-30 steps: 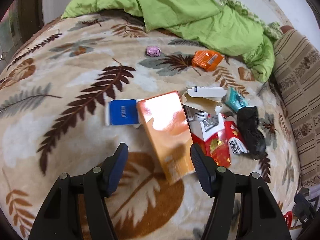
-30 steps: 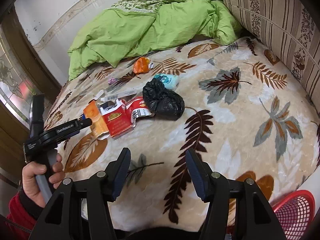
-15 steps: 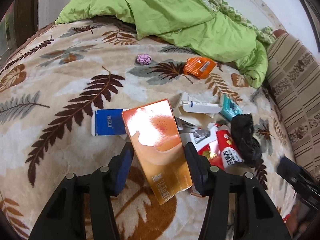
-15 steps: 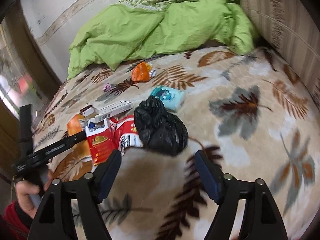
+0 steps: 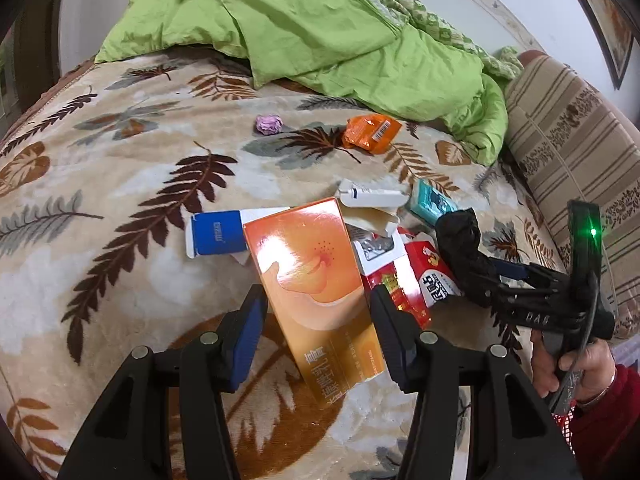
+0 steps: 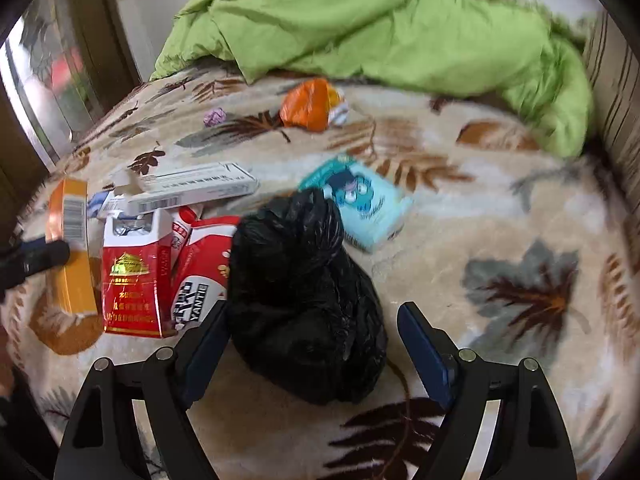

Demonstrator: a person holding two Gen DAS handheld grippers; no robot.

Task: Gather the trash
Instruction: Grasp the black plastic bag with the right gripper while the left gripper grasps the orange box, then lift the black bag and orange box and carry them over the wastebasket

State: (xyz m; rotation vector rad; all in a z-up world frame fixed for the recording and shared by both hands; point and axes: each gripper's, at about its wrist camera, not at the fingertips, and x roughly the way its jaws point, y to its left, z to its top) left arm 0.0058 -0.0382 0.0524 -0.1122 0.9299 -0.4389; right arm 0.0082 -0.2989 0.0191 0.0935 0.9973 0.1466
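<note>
Both grasps look set up, neither made. The left gripper (image 5: 316, 332) has its fingers apart astride the orange box (image 5: 316, 280), near the bed's front edge; the right gripper (image 6: 312, 352), fingers apart, straddles the black bag (image 6: 300, 292). Next, I judge, each must squeeze and lift. Beyond lie cigarette packs (image 6: 132, 276), partly overlapped; the far orange wrapper (image 6: 308, 104) is blurred

The blanket (image 5: 120, 208) is cream with brown, rust and grey-green leaves. Behind it lies a plain lime-green quilt (image 5: 320, 28). The long box (image 5: 316, 280) is glossy orange, the bag (image 6: 304, 300) black, the cigarette pack (image 6: 132, 276) red (gold emblem), the tissue pack (image 6: 360, 204) turquoise, the cushion (image 5: 572, 128) beige-and-brown striped.
</note>
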